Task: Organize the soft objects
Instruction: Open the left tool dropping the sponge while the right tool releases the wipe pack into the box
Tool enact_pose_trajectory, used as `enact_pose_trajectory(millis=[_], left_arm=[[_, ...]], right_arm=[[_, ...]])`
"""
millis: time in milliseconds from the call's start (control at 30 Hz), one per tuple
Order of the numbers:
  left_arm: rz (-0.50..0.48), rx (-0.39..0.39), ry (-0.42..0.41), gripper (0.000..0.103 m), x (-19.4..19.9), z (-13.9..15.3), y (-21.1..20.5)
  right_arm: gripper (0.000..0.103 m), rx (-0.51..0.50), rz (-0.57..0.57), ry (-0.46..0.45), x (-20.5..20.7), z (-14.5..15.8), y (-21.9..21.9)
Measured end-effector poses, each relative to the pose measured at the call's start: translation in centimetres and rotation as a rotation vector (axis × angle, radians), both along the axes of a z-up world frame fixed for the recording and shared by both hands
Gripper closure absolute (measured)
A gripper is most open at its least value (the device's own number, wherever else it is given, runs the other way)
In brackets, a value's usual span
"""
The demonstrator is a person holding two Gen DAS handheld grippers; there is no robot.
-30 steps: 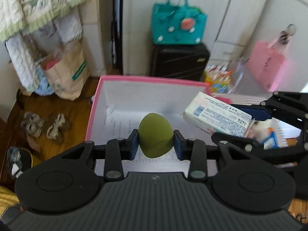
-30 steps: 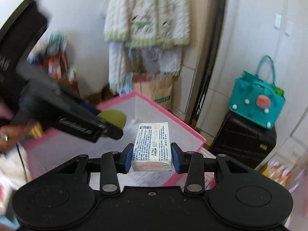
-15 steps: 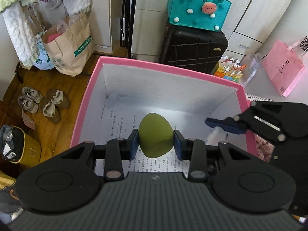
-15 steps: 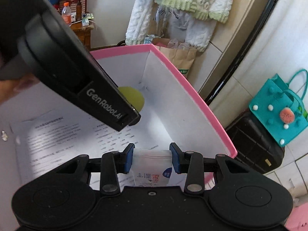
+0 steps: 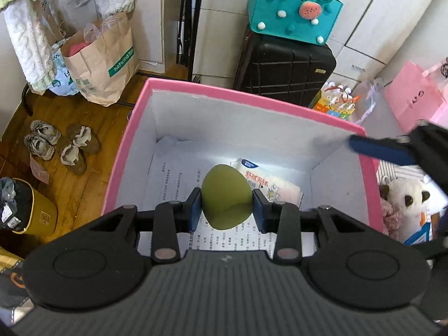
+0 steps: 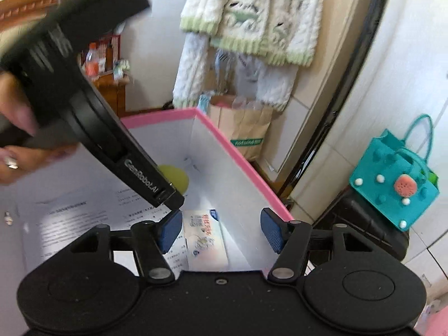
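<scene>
1. Left wrist view: the left hand-held gripper [image 5: 226,208] is clamped on the green sponge [image 5: 226,197], blue pads pressing both sides, and it hangs over the open pink box [image 5: 120,156].
2. Down on the box floor lies the tissue pack [image 5: 270,184], flat on the printed paper [image 5: 173,182] that lines the bottom, partly hidden behind the sponge.
3. At the right edge, a blue pad of the right hand-held gripper [image 5: 378,149] pokes in above the box's right wall, blurred.
4. Beyond that wall sits a white plush toy [image 5: 403,196]; behind the box stand a black suitcase [image 5: 285,70] with a teal bag [image 5: 294,8] on top.
5. On the wooden floor to the left: a paper bag [image 5: 103,61] and two pairs of shoes [image 5: 61,145].
6. Right wrist view: the right hand-held gripper [image 6: 221,231] is wide open, nothing between its pads, sitting over the box [image 6: 246,168] by its near corner.
7. The tissue pack [image 6: 205,240] lies below on the box floor, between the spread fingers, touching neither.
8. The left hand-held gripper [image 6: 173,196] crosses in from upper left, the sponge [image 6: 175,177] showing just behind its tip.
9. A knit sweater [image 6: 252,19] hangs on the wall behind.
</scene>
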State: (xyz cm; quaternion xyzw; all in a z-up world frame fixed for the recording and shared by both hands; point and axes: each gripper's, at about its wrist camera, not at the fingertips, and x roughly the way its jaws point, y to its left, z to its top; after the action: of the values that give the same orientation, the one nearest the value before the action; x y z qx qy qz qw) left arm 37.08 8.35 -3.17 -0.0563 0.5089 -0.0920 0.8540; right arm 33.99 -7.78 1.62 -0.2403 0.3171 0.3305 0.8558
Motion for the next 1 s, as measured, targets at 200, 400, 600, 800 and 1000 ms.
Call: enact_pose_trajectory(millis=[200, 400, 600, 800, 1000], left_arm=[[-0.028, 0.058, 0.027, 0.066, 0.5, -1.0, -0.8], [0.049, 0.078, 0.012, 0.058, 1.1, -1.6, -0.4], [0.008, 0.079, -0.032, 0.045, -0.4, -0.5, -0.8], [-0.063, 0.115, -0.072, 0.043, -3.8, 1.5, -0.6], [-0.121, 0.155, -0.161, 0.040, -8.7, 4.5, -0.8]], right_arm=[[0.036, 0.122, -0.054, 0.046, -2.1, 1.7, -3.3], [0.036, 0.155, -0.066, 0.072, -3.8, 1.6, -4.1], [0.036, 0.196, -0.095, 0.093, -4.7, 1.6, -4.6], [0.036, 0.242, -0.111, 0.155, -6.9, 2.1, -4.7], [0.036, 0.266, -0.103, 0.165, -9.5, 2.8, -4.5]])
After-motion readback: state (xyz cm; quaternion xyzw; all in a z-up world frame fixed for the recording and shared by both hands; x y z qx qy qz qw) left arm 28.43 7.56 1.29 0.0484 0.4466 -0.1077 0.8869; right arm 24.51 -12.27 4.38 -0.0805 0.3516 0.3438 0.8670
